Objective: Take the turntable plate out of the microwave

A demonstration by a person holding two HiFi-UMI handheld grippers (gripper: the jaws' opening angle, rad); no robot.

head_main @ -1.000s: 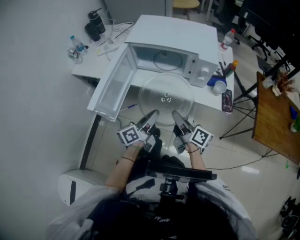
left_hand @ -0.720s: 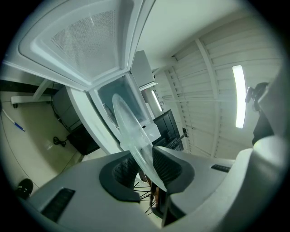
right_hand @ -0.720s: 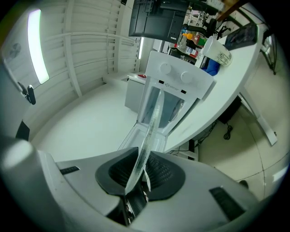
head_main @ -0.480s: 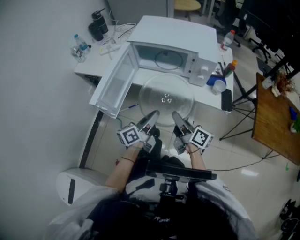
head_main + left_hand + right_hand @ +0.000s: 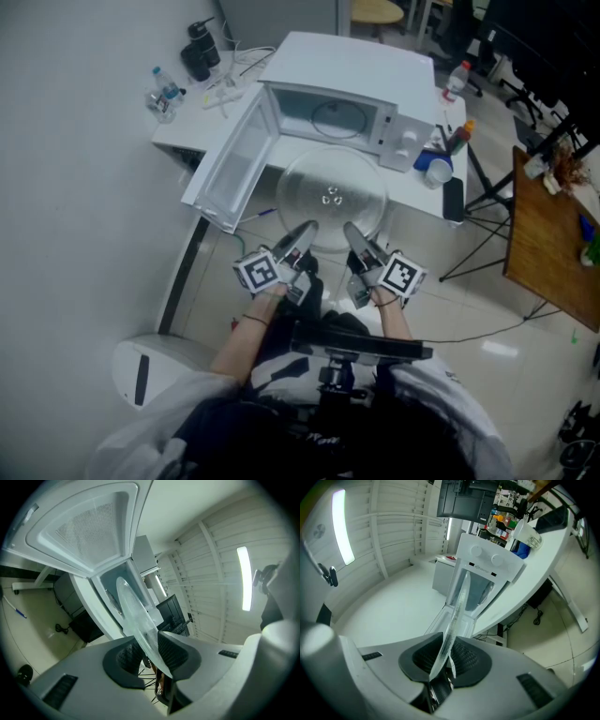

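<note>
The clear glass turntable plate (image 5: pixel 332 198) hangs level in front of the white microwave (image 5: pixel 349 94), outside its cavity. My left gripper (image 5: pixel 307 229) is shut on the plate's near left rim, and my right gripper (image 5: pixel 351 230) is shut on its near right rim. In the left gripper view the plate (image 5: pixel 136 616) runs edge-on between the ribbed pads (image 5: pixel 173 654). The right gripper view shows the plate (image 5: pixel 452 630) pinched the same way, with the microwave (image 5: pixel 480 576) beyond. The microwave door (image 5: pixel 230 169) stands swung open to the left.
The white desk (image 5: pixel 192 131) carries bottles (image 5: pixel 162 94), a dark flask (image 5: pixel 195 56) and cables at its left end. A blue cup (image 5: pixel 437 173), a phone (image 5: pixel 452 199) and a bottle (image 5: pixel 455 78) lie right of the microwave. A wooden table (image 5: pixel 548 253) stands far right.
The view has shifted slightly, so the desk and microwave sit a little further right and up. Both grippers and the plate keep their places.
</note>
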